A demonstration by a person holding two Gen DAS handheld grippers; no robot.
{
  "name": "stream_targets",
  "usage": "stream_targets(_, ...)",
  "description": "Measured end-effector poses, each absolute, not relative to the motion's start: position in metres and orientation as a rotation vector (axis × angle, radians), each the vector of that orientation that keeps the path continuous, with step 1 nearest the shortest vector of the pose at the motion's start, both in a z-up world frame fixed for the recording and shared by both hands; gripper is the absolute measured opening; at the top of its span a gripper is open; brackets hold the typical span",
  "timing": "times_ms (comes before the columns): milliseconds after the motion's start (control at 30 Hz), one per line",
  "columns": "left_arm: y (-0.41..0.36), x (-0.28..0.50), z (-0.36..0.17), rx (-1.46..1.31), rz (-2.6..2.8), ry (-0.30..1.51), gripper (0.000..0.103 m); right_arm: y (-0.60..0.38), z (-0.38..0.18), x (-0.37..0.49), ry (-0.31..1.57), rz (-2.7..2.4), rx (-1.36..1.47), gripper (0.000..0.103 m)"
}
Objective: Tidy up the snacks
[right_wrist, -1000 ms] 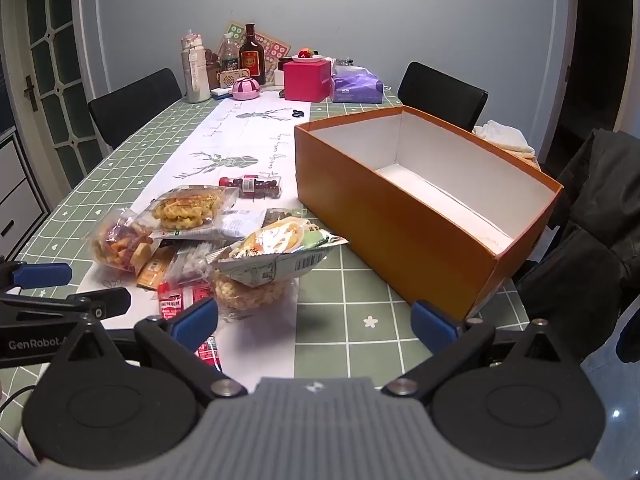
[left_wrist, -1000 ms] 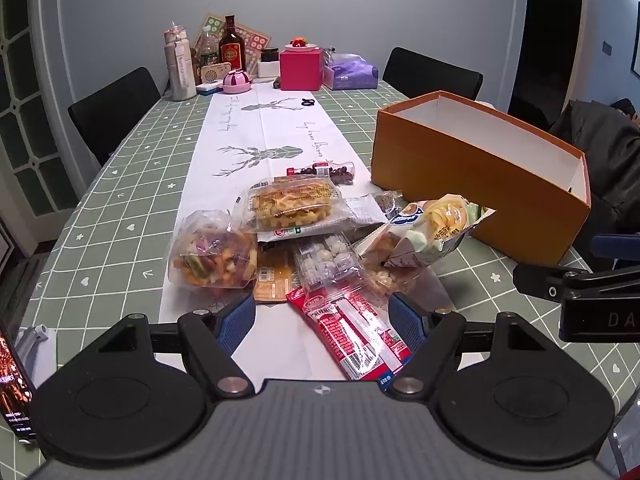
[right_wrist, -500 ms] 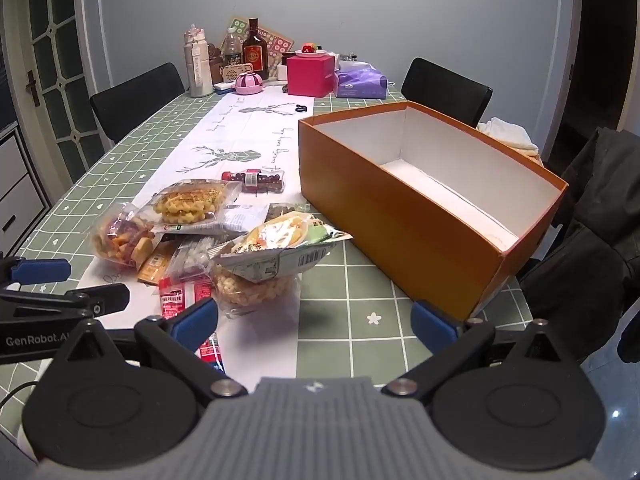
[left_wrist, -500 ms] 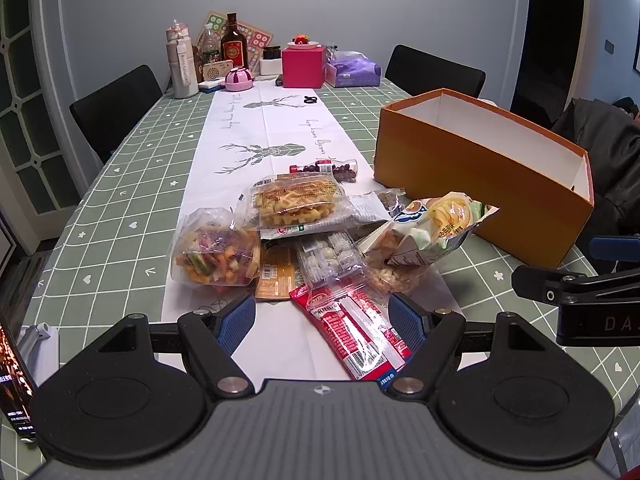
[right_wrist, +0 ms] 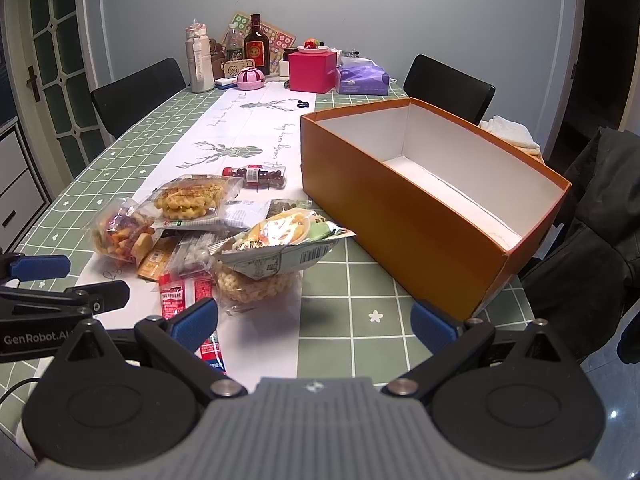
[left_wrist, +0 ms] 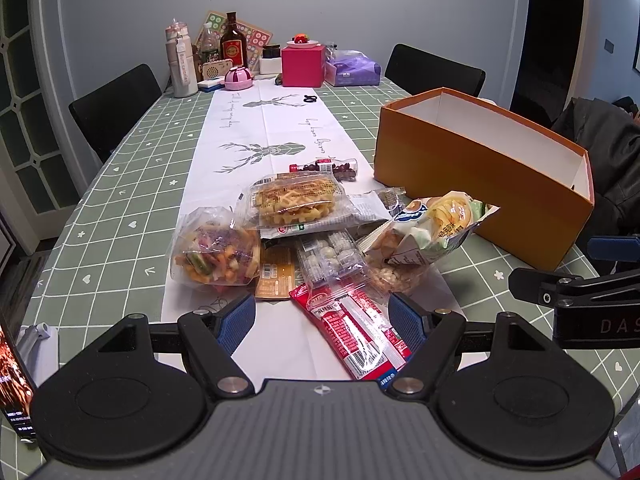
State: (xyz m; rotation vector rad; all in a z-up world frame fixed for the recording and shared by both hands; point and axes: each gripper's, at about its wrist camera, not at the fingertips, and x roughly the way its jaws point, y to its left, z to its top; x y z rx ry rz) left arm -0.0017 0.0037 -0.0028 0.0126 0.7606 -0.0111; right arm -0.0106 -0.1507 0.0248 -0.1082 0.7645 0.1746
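A heap of snack packs lies on the white table runner: a bag of mixed colourful crisps (left_wrist: pixel 214 254), a waffle pack (left_wrist: pixel 296 200), a clear pack of white candies (left_wrist: pixel 330 254), a red sausage pack (left_wrist: pixel 354 330), a green-white chip bag (left_wrist: pixel 438 226) and a small jar of dark sweets (left_wrist: pixel 326 168). An empty orange box (right_wrist: pixel 424 204) with white inside stands to their right. My left gripper (left_wrist: pixel 322 318) hovers open just before the red pack. My right gripper (right_wrist: pixel 314 322) is open over bare tablecloth between the chip bag (right_wrist: pixel 286 242) and the box, holding nothing.
At the table's far end stand bottles (left_wrist: pixel 234 46), a pink box (left_wrist: pixel 302 65), a purple tissue pack (left_wrist: pixel 352 69) and a pink pot. Black chairs (left_wrist: pixel 116 104) flank the table. A dark coat (right_wrist: pixel 596 216) hangs right of the box. A lit phone (left_wrist: pixel 12 384) lies at the near left.
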Motion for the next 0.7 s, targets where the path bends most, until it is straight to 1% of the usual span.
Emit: stream_targets(700,0.0064,0.0001,-0.01,0.011,-0.01,0.765,0.089,-0.1494,0.024,-0.011,0.768,0.176,-0.109,0.1)
